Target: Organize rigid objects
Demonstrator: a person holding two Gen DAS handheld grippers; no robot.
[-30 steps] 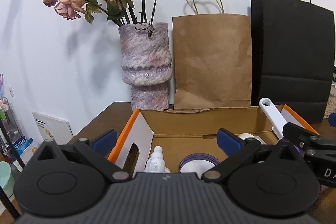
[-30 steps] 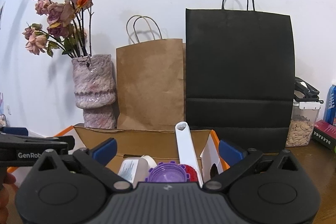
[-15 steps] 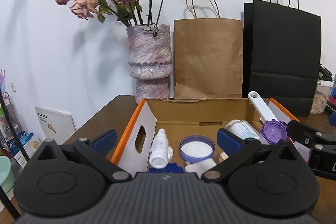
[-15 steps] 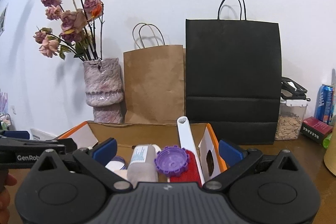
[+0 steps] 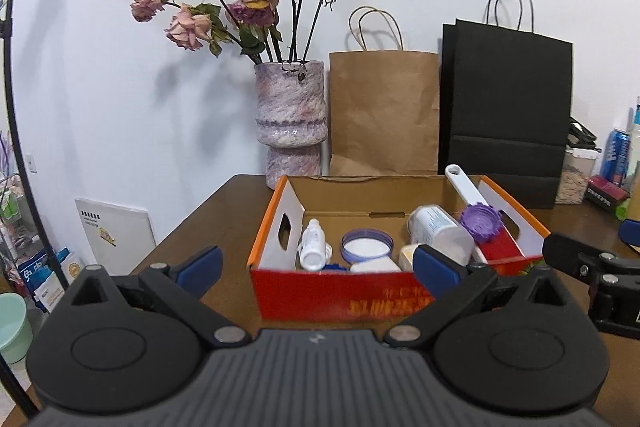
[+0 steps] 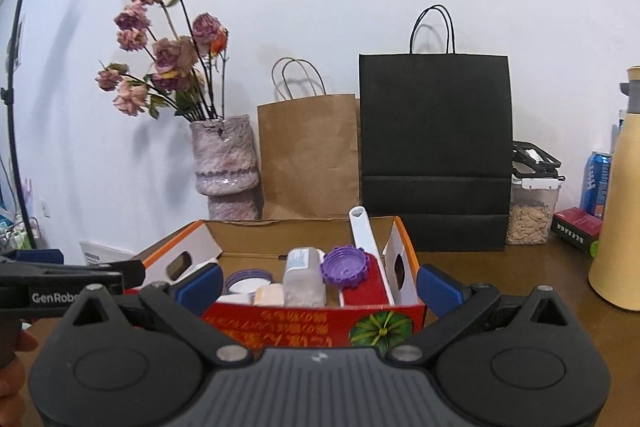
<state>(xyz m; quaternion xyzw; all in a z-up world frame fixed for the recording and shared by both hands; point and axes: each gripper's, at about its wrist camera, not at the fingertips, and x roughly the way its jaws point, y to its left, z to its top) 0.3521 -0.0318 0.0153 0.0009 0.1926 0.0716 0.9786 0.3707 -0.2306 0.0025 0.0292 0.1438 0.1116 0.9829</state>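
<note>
Both grippers — left gripper (image 5: 316, 261), right gripper (image 6: 318, 279) — hang with jaws wide apart, empty, before the red-and-orange cardboard box (image 5: 340, 297); its leaning white plastic scoop handle (image 5: 466, 187) could snag and tip out.

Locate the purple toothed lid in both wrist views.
Left wrist: purple lid sits right of centre, in the box's right end beside the white handle.
Right wrist: purple lid sits centre frame, just left of that handle.
Shared landmark: black bag behind the box.

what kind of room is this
Probably a home living or dining corner: a wooden table against a white wall holds a vase of dried roses, paper shopping bags and a snack jar.
</note>
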